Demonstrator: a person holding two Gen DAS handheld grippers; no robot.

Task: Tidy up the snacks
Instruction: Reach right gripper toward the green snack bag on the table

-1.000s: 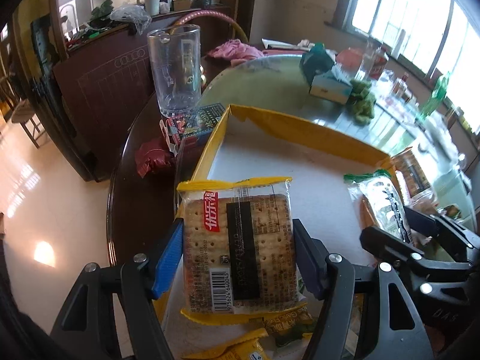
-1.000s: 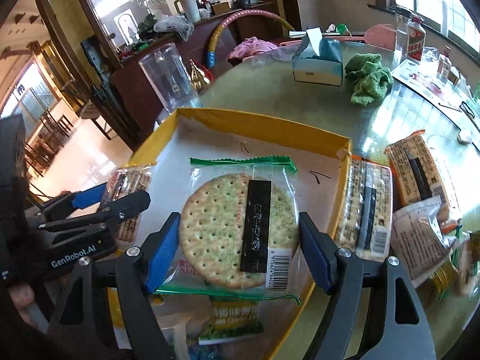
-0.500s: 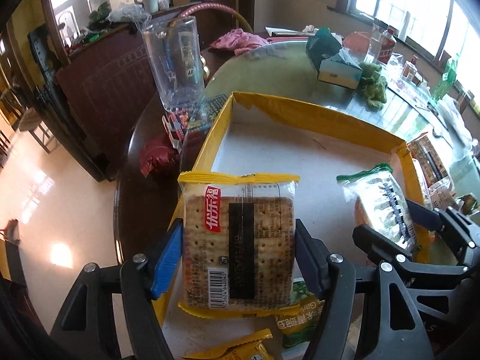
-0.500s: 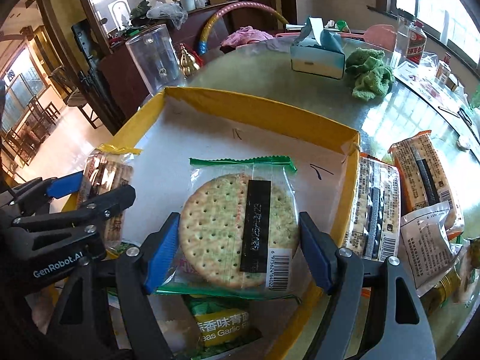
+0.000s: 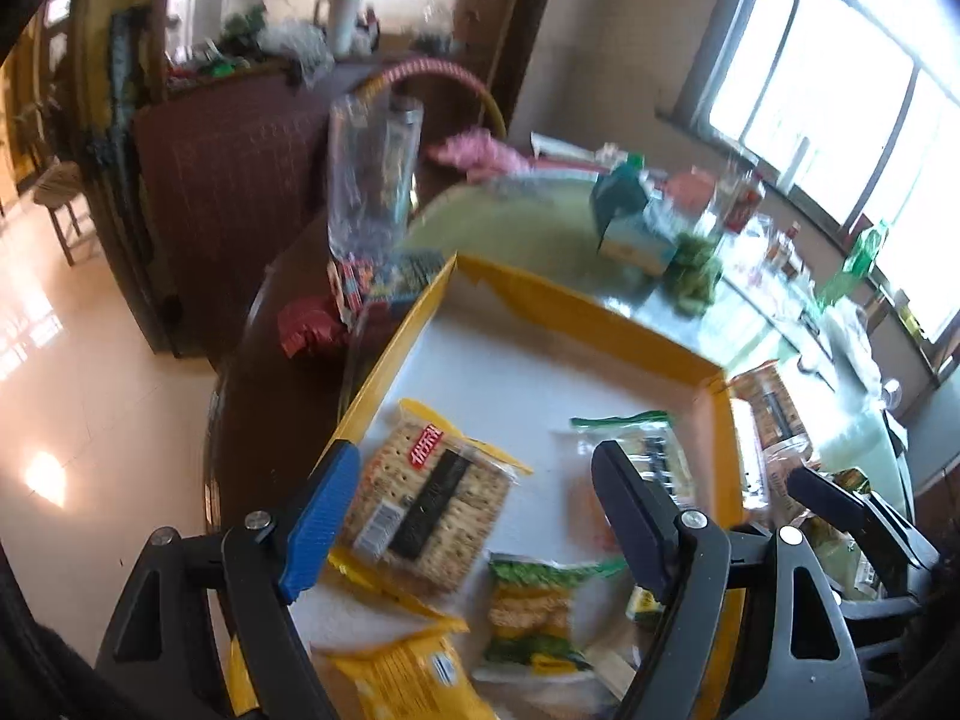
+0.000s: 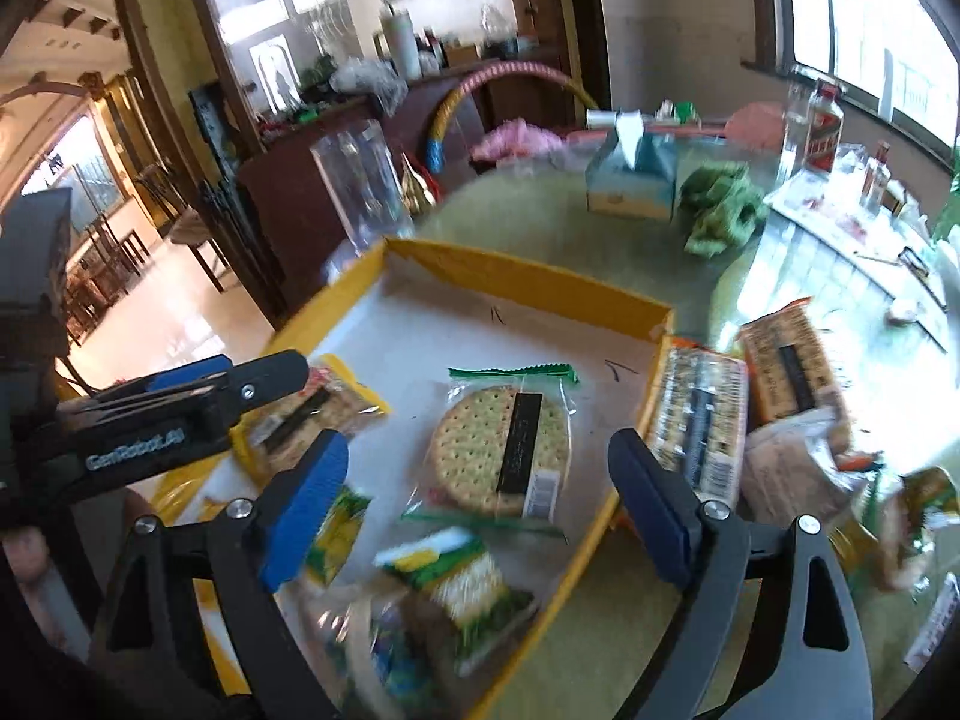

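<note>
1. White lettering "GenRobot.AI", slightly blurred, on the side of the black left gripper, seen from the right wrist view.
2. Red vertical label with white Chinese characters, too blurred to read, on the yellow-edged clear pack of square crackers.
3. Barcode stickers with digits too small to read on that square pack and on the green-edged clear pack of round crackers.

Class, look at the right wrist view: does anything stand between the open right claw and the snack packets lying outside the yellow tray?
Nothing visible does. The right claw hangs over the yellow tray; the striped cracker packet lies just beyond its rim.
</note>
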